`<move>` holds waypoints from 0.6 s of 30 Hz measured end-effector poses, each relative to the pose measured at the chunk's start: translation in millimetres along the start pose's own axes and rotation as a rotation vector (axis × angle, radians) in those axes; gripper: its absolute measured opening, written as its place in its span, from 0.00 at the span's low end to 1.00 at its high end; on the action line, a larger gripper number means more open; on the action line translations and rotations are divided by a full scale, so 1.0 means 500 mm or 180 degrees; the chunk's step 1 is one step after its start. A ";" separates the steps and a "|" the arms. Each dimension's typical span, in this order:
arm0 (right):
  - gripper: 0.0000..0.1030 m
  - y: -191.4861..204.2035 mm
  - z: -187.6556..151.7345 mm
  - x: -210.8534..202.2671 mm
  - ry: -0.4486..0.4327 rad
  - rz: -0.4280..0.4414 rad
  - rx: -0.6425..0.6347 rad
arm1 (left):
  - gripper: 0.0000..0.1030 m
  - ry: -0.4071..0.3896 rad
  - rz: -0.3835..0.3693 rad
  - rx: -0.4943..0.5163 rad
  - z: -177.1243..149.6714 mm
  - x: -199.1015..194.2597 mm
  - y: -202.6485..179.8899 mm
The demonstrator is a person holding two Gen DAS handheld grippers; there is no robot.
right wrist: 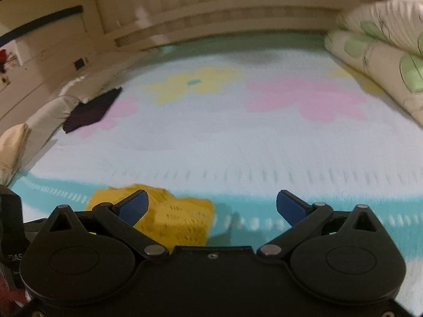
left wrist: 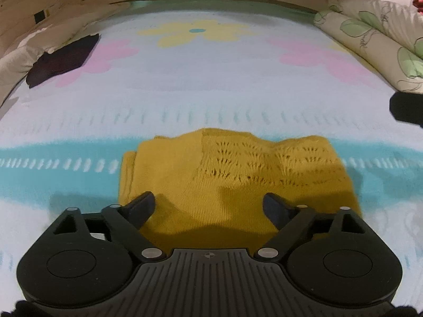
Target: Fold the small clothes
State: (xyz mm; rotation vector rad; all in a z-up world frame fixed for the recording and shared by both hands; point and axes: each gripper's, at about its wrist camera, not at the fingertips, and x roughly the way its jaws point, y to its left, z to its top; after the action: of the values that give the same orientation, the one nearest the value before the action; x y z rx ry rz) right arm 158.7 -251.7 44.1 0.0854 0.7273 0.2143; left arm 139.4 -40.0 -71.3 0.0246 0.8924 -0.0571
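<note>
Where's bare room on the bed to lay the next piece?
The widest free patch is mid-blanket, beyond the folded yellow knit, between the dark garment on the left and the rolled quilt on the right. The teal stripe right of the knit is bare too. It is crowded by the pillow beside the dark garment.

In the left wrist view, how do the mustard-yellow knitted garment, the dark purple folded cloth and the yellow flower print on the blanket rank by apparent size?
1. Mustard-yellow knitted garment, though it lies nearest the camera.
2. Yellow flower print.
3. Dark purple folded cloth, only slightly smaller; both lie farther off, so this ranking is unsure.
</note>
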 end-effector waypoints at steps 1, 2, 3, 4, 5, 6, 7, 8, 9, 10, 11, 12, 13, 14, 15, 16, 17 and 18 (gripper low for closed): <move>1.00 0.005 0.003 -0.007 -0.0050 -0.0003 -0.0022 | 0.82 0.0006 0.0038 0.0002 0.003 -0.007 0.002; 1.00 0.010 0.006 -0.016 -0.0105 -0.0005 -0.0049 | 0.82 0.0002 0.0073 0.0003 0.005 -0.015 0.005; 1.00 0.016 0.009 -0.024 -0.0160 -0.0016 -0.0081 | 0.82 -0.0027 0.0097 -0.0001 0.007 -0.026 0.010; 1.00 0.022 0.011 -0.033 -0.0217 -0.0033 -0.0118 | 0.82 -0.0081 0.0111 -0.0014 0.009 -0.039 0.016; 1.00 0.028 0.012 -0.043 -0.0274 -0.0052 -0.0148 | 0.82 -0.0141 0.0122 -0.0031 0.009 -0.053 0.022; 1.00 0.033 0.012 -0.053 -0.0325 -0.0080 -0.0164 | 0.82 -0.0203 0.0129 -0.0052 0.010 -0.067 0.030; 1.00 0.038 0.010 -0.062 -0.0363 -0.0121 -0.0163 | 0.82 -0.0260 0.0132 -0.0070 0.010 -0.083 0.037; 1.00 0.042 0.007 -0.070 -0.0385 -0.0180 -0.0148 | 0.82 -0.0318 0.0140 -0.0083 0.010 -0.101 0.044; 1.00 0.046 0.003 -0.075 -0.0381 -0.0259 -0.0112 | 0.82 -0.0363 0.0154 -0.0090 0.008 -0.116 0.050; 1.00 0.048 -0.003 -0.079 -0.0360 -0.0338 -0.0061 | 0.82 -0.0411 0.0177 -0.0093 0.005 -0.131 0.054; 1.00 0.052 -0.011 -0.081 -0.0318 -0.0417 -0.0001 | 0.82 -0.0453 0.0212 -0.0100 -0.001 -0.145 0.059; 1.00 0.057 -0.020 -0.083 -0.0247 -0.0480 0.0044 | 0.82 -0.0479 0.0242 -0.0112 -0.006 -0.156 0.063; 1.00 0.061 -0.029 -0.083 -0.0172 -0.0505 0.0060 | 0.82 -0.0490 0.0264 -0.0140 -0.014 -0.166 0.067; 1.00 0.064 -0.040 -0.083 -0.0094 -0.0485 0.0061 | 0.82 -0.0485 0.0269 -0.0169 -0.025 -0.174 0.070; 0.99 0.066 -0.052 -0.083 -0.0021 -0.0438 0.0068 | 0.82 -0.0467 0.0262 -0.0191 -0.033 -0.179 0.074; 0.99 0.069 -0.065 -0.084 0.0042 -0.0389 0.0091 | 0.82 -0.0435 0.0252 -0.0218 -0.047 -0.186 0.076; 0.99 0.070 -0.076 -0.086 0.0085 -0.0351 0.0117 | 0.82 -0.0412 0.0238 -0.0231 -0.058 -0.191 0.079; 0.99 0.072 -0.088 -0.092 0.0124 -0.0316 0.0136 | 0.82 -0.0392 0.0225 -0.0233 -0.072 -0.196 0.080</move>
State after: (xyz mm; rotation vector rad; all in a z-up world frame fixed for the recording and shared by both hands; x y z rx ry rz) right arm 90.1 -226.5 46.7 0.0858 0.7731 0.1059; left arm 52.5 5.4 -17.5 -0.0155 0.7692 0.0398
